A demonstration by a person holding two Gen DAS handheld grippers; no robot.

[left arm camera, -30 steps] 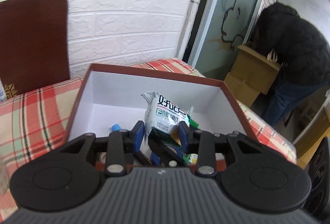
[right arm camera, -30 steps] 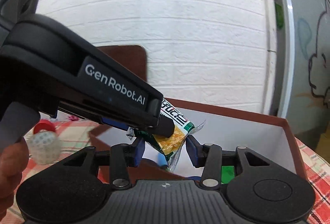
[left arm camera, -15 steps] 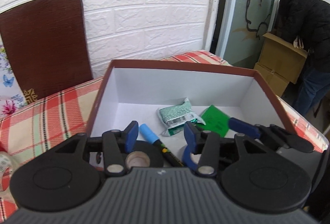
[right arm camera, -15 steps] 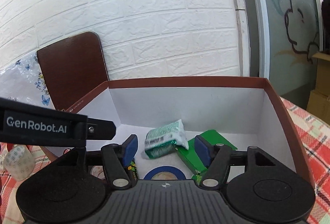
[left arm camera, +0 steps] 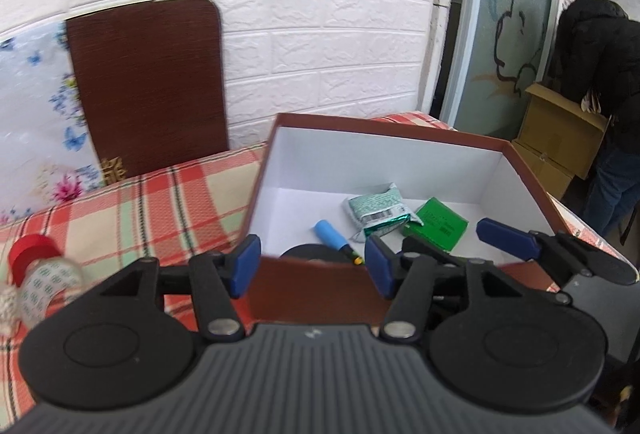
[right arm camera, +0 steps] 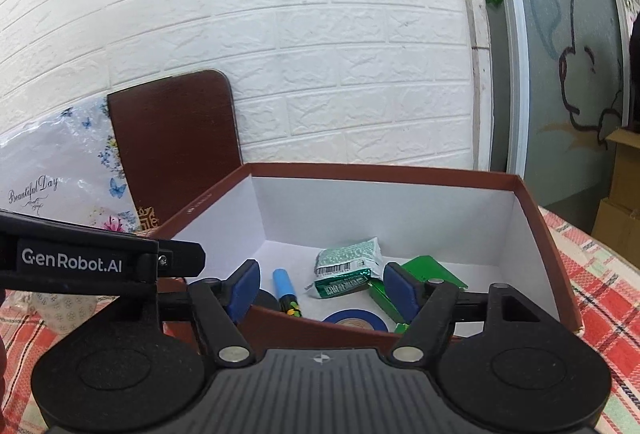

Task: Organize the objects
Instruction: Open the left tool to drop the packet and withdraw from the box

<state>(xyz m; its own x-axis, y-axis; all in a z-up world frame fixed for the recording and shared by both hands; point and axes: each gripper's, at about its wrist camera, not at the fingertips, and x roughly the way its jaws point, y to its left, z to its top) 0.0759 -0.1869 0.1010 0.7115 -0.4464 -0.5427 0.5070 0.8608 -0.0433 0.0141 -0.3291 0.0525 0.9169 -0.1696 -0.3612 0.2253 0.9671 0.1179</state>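
A brown box with white inside (left arm camera: 400, 123) (right arm camera: 532, 206) stands on the plaid tablecloth. In it lie a green snack packet (left arm camera: 378, 209) (right arm camera: 348, 266), a flat green box (left arm camera: 438, 222) (right arm camera: 432, 270), a blue-capped marker (left arm camera: 330, 234) (right arm camera: 285, 284), a black tape roll (left arm camera: 310, 254) and a blue tape roll (right arm camera: 354, 320). My left gripper (left arm camera: 312, 266) is open and empty, just outside the box's near wall. My right gripper (right arm camera: 320, 286) is open and empty at the near wall too; it shows at the right of the left wrist view (left arm camera: 520, 246).
A small jar with a red cap (left arm camera: 34, 270) stands on the cloth at the left. A dark brown board (left arm camera: 148, 82) and a floral bag (right arm camera: 60, 190) lean on the brick wall. A person in black (left arm camera: 596, 46) bends over cardboard boxes at the right.
The snack packet left the grippers and now lies in the box. Both grippers opened and pulled back from over the box to outside its near wall.
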